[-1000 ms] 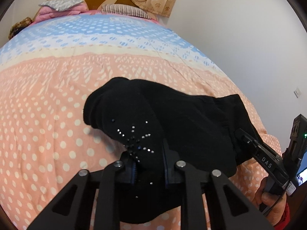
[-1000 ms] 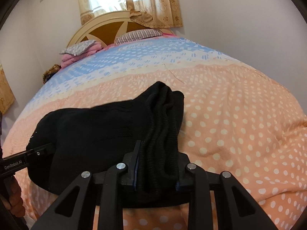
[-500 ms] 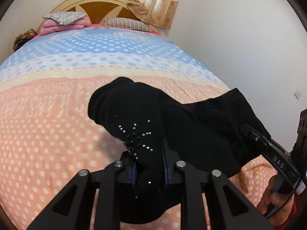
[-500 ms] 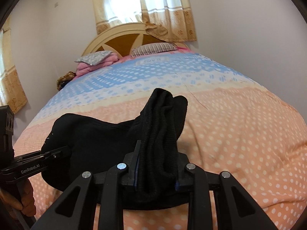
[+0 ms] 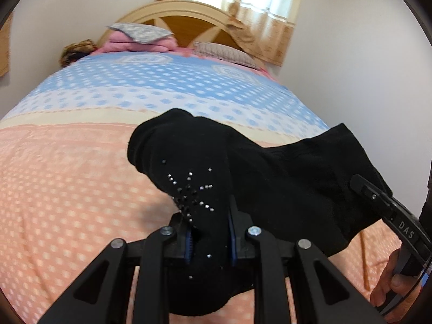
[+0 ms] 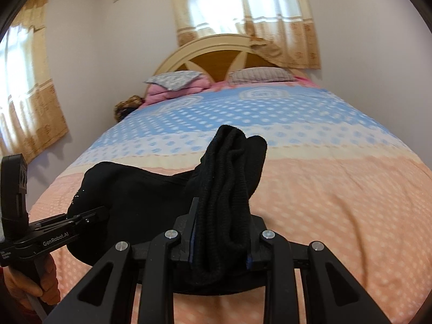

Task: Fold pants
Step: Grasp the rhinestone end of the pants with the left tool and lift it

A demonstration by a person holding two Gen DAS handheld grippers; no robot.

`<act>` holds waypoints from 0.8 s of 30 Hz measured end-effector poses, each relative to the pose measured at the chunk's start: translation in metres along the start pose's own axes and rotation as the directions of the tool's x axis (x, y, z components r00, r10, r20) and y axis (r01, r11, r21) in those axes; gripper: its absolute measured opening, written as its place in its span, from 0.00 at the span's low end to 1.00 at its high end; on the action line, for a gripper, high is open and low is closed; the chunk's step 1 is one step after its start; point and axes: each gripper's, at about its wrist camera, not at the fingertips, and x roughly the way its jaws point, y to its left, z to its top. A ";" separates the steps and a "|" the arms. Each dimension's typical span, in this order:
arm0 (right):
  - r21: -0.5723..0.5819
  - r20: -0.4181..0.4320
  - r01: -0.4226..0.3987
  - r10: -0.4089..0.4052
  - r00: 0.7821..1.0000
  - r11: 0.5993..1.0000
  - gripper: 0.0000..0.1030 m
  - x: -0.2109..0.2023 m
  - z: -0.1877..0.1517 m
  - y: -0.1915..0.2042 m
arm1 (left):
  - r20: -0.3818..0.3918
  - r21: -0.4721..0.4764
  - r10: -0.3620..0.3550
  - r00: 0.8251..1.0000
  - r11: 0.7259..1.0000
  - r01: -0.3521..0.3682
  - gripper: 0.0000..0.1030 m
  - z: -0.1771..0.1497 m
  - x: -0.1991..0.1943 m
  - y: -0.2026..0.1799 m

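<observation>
Black pants [image 5: 283, 178] hang stretched between my two grippers above the bed. My left gripper [image 5: 209, 239] is shut on one bunched end with a rhinestone star pattern [image 5: 191, 189]. My right gripper [image 6: 220, 239] is shut on the other end, a thick ribbed fold [image 6: 229, 178]. In the left wrist view the right gripper [image 5: 378, 197] shows at the right edge, held by a hand [image 5: 394, 291]. In the right wrist view the left gripper [image 6: 89, 217] shows at the lower left, clamped on the pants [image 6: 140, 194].
The bed [image 6: 337, 189] has a dotted cover, orange near me and blue farther off. Pillows [image 6: 259, 75] and a folded pink blanket [image 6: 172, 89] lie by the headboard [image 6: 216, 56]. Curtained windows [image 6: 237, 5] stand behind and at the left; white walls flank the bed.
Both grippers have risen and tilted up with the pants still held; the cloth has lifted off the cover, and the headboard, curtains and walls now fill more of each view.
</observation>
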 end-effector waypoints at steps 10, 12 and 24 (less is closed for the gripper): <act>-0.083 -0.026 -0.145 0.144 0.989 0.986 0.26 0.062 0.023 0.095 | 0.044 -0.096 0.162 0.986 0.983 -0.158 0.20 0.017 -0.014 0.086; -0.088 -0.036 -0.172 0.170 0.985 0.981 0.26 0.075 0.025 0.113 | 0.049 -0.108 0.194 0.980 0.976 -0.188 0.20 0.019 -0.016 0.101; -0.091 -0.118 -0.268 0.257 0.959 0.959 0.26 0.155 0.025 0.182 | 0.025 -0.158 0.351 0.936 0.926 -0.343 0.20 0.023 -0.002 0.171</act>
